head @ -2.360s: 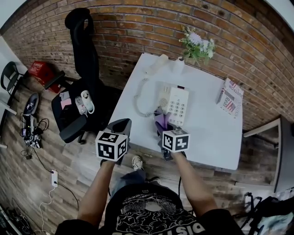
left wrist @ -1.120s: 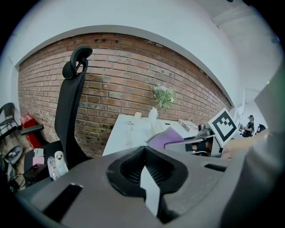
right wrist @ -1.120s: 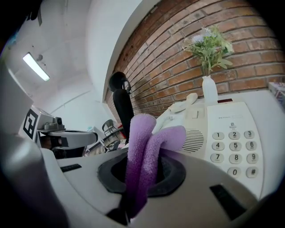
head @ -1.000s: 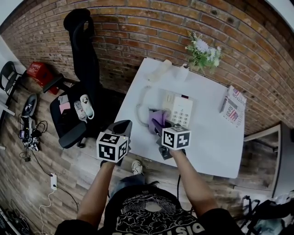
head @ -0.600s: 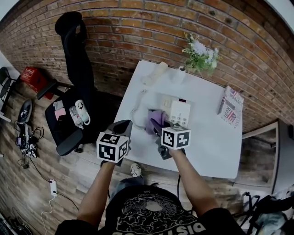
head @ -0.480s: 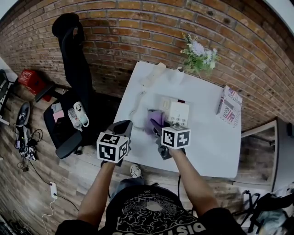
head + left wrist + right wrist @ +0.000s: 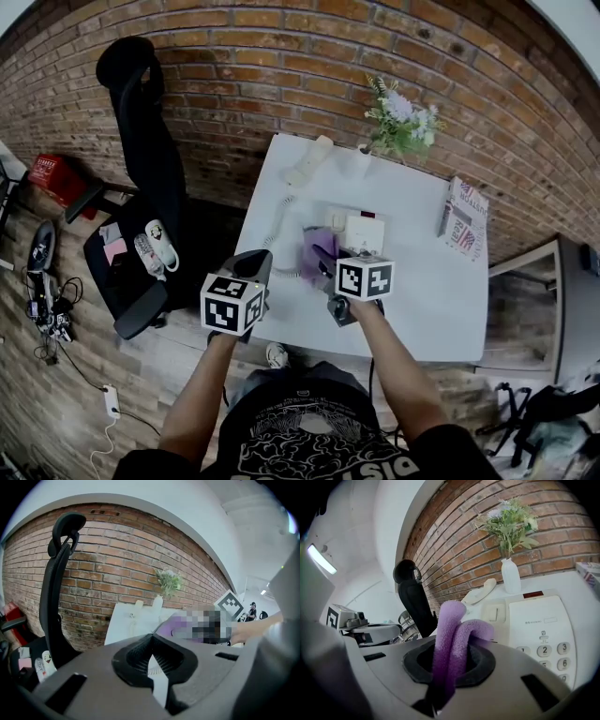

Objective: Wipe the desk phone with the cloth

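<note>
Looks soft, light, limp: cloth (image 7: pixel 458 632) pinched mid-fold by right gripper (image 7: pixel 449 666) (good hold) near desk phone (image 7: pixel 539 620); left gripper (image 7: pixel 153 662) closed, empty.

1. Centre of head view: the phone (image 7: pixel 364 228) has its lower half hidden behind the right gripper (image 7: pixel 326 266) and the cloth (image 7: pixel 317 251).
2. Right of head view: print on the box (image 7: pixel 461 217) is too small to read.
3. Lower right of right gripper view: the phone's lower keys are cut off by the gripper body. The box is cut by the right edge.
4. Centre right of left gripper view: the cloth is mostly blurred.
</note>
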### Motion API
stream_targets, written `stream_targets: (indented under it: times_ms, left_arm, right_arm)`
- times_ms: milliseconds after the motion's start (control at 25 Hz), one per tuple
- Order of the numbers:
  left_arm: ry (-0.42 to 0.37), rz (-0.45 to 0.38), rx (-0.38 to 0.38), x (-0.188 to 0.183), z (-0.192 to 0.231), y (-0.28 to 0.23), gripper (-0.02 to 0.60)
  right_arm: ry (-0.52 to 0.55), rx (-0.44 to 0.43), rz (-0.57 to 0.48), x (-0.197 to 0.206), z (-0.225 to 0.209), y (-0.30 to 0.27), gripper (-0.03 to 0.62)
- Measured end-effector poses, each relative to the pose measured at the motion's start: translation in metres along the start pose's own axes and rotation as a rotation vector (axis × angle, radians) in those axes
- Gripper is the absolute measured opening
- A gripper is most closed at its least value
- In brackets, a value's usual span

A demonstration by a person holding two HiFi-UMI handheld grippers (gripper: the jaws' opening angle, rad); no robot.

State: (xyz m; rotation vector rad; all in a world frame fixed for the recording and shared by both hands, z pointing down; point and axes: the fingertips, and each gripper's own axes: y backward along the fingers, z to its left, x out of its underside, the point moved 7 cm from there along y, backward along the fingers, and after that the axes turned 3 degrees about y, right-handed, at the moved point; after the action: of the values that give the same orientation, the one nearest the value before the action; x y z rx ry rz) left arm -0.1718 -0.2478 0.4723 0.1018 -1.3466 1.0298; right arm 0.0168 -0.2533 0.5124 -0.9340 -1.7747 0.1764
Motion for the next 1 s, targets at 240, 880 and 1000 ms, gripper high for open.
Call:
stream_targets:
  times_ms: [240,880,1000]
  left_arm:
    - [0.000,0.005,0.000,-0.004,0.002,-0.006,0.006]
    - [0.037,0.004,-0.069,-0.018,0.003,-0.035,0.006]
    - [0.045,0.006,-0.079,-0.019,0.003,-0.039,0.006]
  right_arm:
    - [0.008,0.008,-0.004,-0.013,-0.006,-0.007,0.048]
    - [0.073,-0.031,0.015,-0.062,-0.040,-0.027,0.048]
    - [0.094,-0.038,0.020,-0.071,-0.045,-0.032,0.048]
